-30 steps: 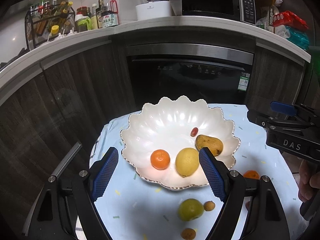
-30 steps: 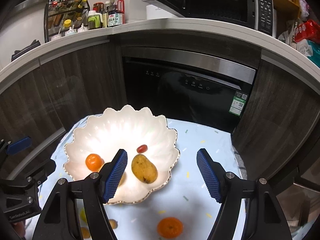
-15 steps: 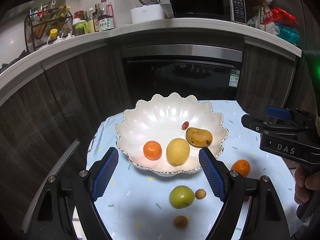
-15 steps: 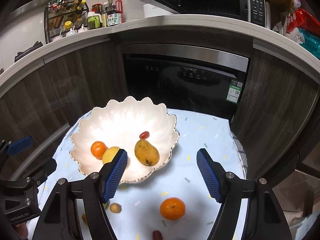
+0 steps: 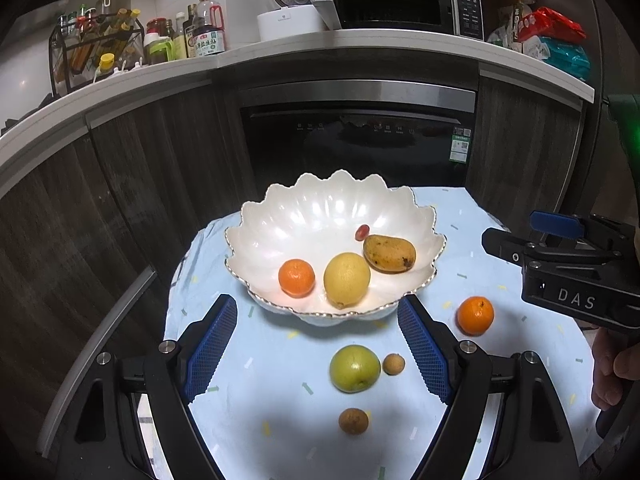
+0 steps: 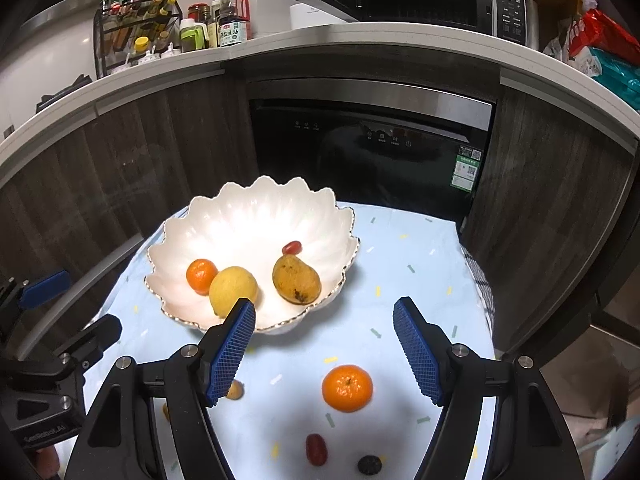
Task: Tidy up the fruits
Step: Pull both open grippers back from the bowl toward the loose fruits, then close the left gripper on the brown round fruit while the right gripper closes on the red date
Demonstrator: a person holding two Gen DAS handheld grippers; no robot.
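**Both grippers open and empty above the loose fruit in front of the bowl**

Landmark: the white scalloped bowl [image 5: 276,236] on the pale blue tablecloth [image 5: 256,400].

**Contents of the bowl.** A tangerine [image 5: 296,277], a yellow lemon [image 5: 346,279], a spotted mango [image 5: 389,253] and a small red grape [image 5: 362,232] lie inside. The lemon is just beside the tangerine; the grape is just behind the mango.

**Fruit outside the bowl.** All of it lies on the cloth on the near side of the bowl:
- a green apple [image 5: 354,368], with a small brown longan [image 5: 393,364] just beside it;
- a second brown longan [image 5: 353,421], nearer the camera than the apple;
- a loose tangerine [image 6: 347,388], near and to the right of the bowl;
- a red grape [image 6: 316,449] and a dark round fruit [image 6: 369,465], nearer still than the loose tangerine.

**Left gripper** [image 5: 316,350]. Jaws are spread wide, nothing between the pads. The apple and the beside-lying longan appear in the gap between the fingers, on the cloth below them.

**Right gripper** [image 6: 324,354]. Jaws are spread, nothing grasped. The loose tangerine appears in the gap between the fingers, on the cloth below. The left pad overlaps the near rim of the bowl in the picture.

**Change from the earlier frames.** The bowl now sits higher and farther off in both views, and more cloth shows in front of it. The second longan, the red grape and the dark fruit are now fully in view. The jaw spacing of both grippers is unchanged.
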